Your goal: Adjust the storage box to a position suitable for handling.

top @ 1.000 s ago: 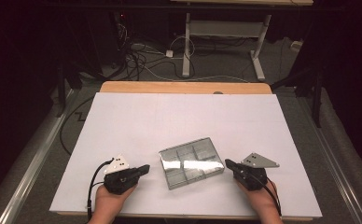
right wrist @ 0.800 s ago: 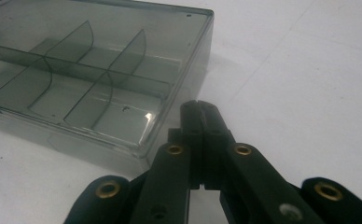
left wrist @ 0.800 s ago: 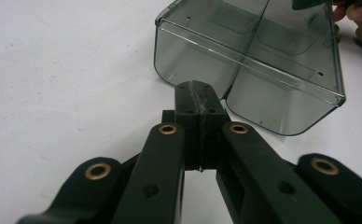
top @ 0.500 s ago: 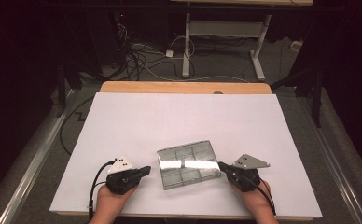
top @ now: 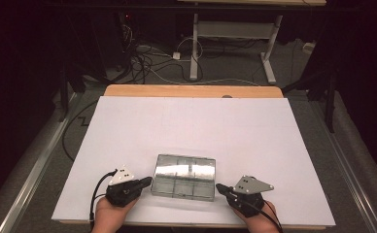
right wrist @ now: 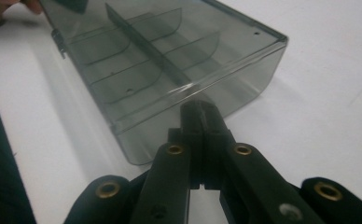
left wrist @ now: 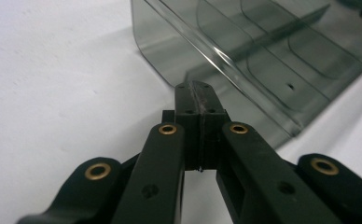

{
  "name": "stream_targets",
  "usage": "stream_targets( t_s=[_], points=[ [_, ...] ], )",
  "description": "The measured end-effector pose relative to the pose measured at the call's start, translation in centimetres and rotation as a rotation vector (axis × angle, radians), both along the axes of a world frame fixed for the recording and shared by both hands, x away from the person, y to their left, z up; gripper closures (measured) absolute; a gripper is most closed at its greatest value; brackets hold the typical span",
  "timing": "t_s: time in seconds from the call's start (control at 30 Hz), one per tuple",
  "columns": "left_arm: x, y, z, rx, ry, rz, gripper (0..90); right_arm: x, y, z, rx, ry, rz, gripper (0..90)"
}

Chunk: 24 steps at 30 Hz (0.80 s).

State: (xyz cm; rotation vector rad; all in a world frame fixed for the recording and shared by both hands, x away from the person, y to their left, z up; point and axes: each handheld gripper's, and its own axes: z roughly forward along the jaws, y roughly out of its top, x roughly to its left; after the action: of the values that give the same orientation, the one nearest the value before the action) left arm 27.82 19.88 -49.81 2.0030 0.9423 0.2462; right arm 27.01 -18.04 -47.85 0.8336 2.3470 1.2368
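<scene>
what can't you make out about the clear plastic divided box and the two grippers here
- Whether the left gripper touches the clear smoky plastic divided box: in the left gripper view its shut jaw tips cover the meeting spot.
- The same for the right gripper: in the right gripper view its shut tips cover the box's near end.
- The box's latch side: too small in the high view, cut off by the frame edge in both gripper views.
- Anything small inside the compartments: glare in the high view.

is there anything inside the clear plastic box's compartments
No, in the right gripper view the clear plastic box shows bare dividers and empty sections, with nothing lying in them.
</scene>
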Motion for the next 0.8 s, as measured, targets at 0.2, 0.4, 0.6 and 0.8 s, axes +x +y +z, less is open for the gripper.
stream_targets(
  t_s=[0.2, 0.4, 0.6, 0.8],
  points=[
    [-0.4, -0.5, -0.1, 0.033, 0.001, 0.002, 87.7, 0.2, -0.5, 0.0, 0.012, -0.001, -0.025, 90.0],
    [-0.7, -1.5, -0.1, 0.032, 0.005, -0.019, 87.7, 0.6, -1.0, -0.1, 0.018, 0.005, -0.053, 90.0],
    [-0.5, -2.1, 0.0, 0.038, 0.001, -0.037, 87.7, 1.0, -1.8, -0.2, 0.029, 0.013, -0.085, 90.0],
    [-0.4, -2.0, 0.0, 0.029, -0.001, -0.041, 87.7, 1.2, -2.0, -0.3, 0.041, 0.018, -0.099, 90.0]
  ],
)
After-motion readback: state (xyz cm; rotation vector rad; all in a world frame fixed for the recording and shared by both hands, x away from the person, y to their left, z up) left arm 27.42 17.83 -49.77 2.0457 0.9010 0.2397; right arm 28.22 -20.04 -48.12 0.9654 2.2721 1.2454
